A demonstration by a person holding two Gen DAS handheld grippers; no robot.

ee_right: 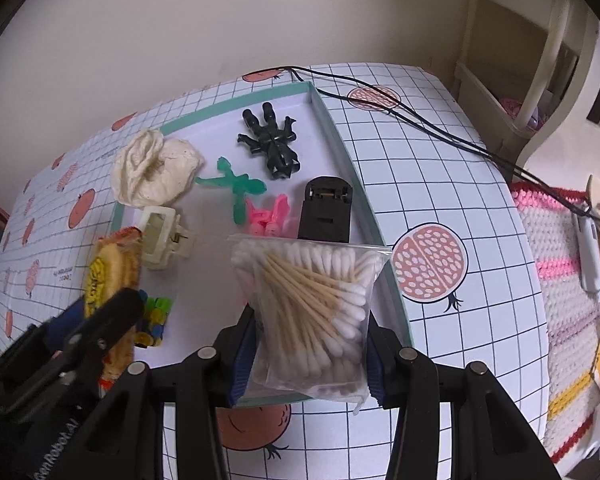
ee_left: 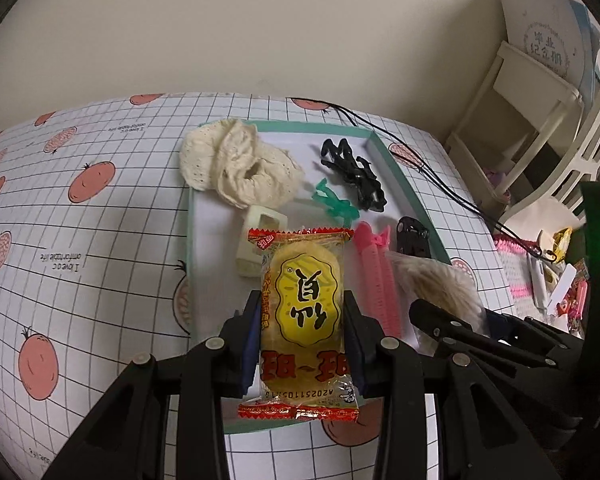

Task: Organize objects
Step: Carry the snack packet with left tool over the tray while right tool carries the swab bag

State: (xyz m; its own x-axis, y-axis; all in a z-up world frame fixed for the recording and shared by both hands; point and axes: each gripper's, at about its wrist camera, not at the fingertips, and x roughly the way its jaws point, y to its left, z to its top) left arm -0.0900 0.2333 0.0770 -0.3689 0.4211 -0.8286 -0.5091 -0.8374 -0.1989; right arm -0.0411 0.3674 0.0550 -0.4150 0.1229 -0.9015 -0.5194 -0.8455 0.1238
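My left gripper (ee_left: 302, 320) is shut on a yellow and red snack packet (ee_left: 302, 308), held above the near end of a shallow teal-rimmed white tray (ee_left: 404, 176). The same snack packet (ee_right: 108, 268) and left gripper (ee_right: 100, 320) show at the left of the right wrist view. My right gripper (ee_right: 308, 332) is shut on a clear bag of cotton swabs (ee_right: 312, 300), over the tray's (ee_right: 340, 136) near right part. In the tray lie a cream scrunchie (ee_left: 236, 164), a black claw clip (ee_left: 356, 174), a green clip (ee_left: 334, 202), a pink clip (ee_left: 376, 268), a cream clip (ee_left: 256, 246) and a black clip (ee_right: 326, 210).
The tray sits on a grid tablecloth (ee_left: 80, 220) with fruit prints. A black cord (ee_right: 420, 120) runs across the far right corner. To the right, a crocheted pink and white mat (ee_right: 560, 280) holds small items. A cream shelf (ee_left: 516, 120) stands against the wall. Colourful small pieces (ee_right: 154, 316) lie in the tray.
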